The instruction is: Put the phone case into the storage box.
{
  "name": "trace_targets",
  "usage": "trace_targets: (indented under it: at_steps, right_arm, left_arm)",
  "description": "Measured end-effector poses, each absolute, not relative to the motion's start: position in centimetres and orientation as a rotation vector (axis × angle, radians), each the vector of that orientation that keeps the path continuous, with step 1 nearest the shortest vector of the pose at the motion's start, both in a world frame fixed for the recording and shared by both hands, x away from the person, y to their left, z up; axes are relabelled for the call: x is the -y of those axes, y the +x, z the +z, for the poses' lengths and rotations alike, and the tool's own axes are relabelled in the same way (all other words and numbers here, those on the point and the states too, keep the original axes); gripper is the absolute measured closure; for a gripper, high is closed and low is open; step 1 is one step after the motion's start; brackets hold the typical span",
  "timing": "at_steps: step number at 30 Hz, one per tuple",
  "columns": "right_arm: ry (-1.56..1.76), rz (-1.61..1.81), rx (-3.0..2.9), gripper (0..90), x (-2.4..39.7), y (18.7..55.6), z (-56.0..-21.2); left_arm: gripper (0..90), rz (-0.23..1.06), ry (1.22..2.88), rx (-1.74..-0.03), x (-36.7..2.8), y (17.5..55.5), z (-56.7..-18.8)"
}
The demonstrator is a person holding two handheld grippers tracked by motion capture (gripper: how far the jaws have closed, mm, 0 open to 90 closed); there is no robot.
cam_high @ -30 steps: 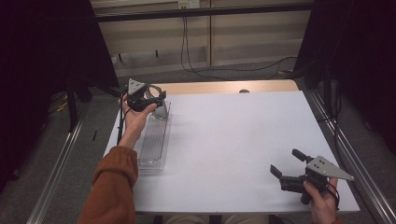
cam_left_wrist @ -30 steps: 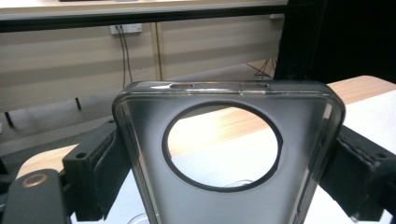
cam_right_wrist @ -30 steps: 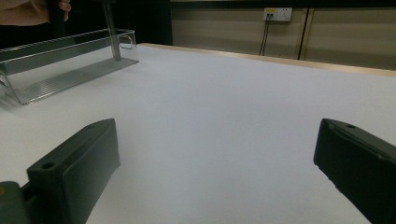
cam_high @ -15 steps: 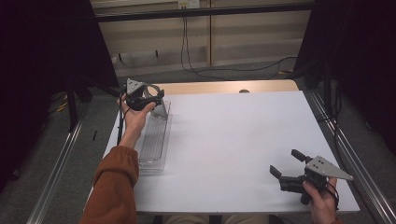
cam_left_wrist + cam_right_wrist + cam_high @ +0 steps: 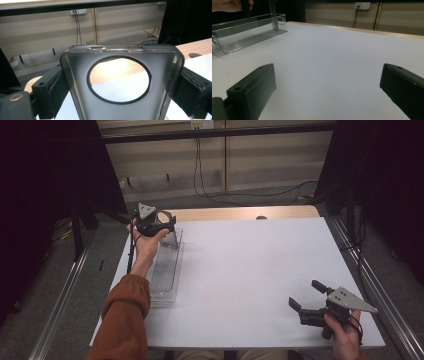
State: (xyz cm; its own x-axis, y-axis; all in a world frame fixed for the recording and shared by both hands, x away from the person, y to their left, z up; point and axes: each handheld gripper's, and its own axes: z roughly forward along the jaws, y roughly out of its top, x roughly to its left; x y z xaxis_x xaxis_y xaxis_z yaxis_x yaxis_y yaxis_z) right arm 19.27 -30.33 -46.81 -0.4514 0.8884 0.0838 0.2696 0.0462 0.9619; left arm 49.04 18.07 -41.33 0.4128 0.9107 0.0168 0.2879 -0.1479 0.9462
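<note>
Firstly, high view. Desk [image 5: 240, 270]: white top, wooden strip along the far edge, metal rails down both sides. Clear tray [image 5: 167, 270] lies lengthwise near the left edge; the middle and right of the top are bare, giving wide room to move. Left claw [image 5: 159, 226] is held above the tray's far end, close to the desk's far-left corner, with a clear phone case [image 5: 170, 239] standing upright in the tray beneath it. Right claw [image 5: 307, 300] sits near the front-right corner, jaws spread wide, nothing between them (well apart from the tray).

Next, left gripper view. Left claw [image 5: 117, 87]: both jaws press the two long sides of the phone case [image 5: 120, 65], which stands upright with its round camera cut-out facing the lens; the wooden strip and white top show through the hole. Grip is closed on the case.

Lastly, right gripper view. Right claw [image 5: 327, 85]: jaws far apart, empty, low over bare white desk [image 5: 332, 50]. Tray [image 5: 249, 32] lies far off at upper left, the phone case [image 5: 273, 15] rising from its far end.
</note>
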Motion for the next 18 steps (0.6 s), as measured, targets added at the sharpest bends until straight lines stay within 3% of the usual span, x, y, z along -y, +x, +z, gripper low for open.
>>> trace_targets:
  at_steps: [18]
  right_arm:
    - [1.166,1.430,-1.772,0.0,30.4,19.3,-46.9]
  left_arm:
    - [10.3,0.793,1.618,-1.124,-17.0,50.5,-40.9]
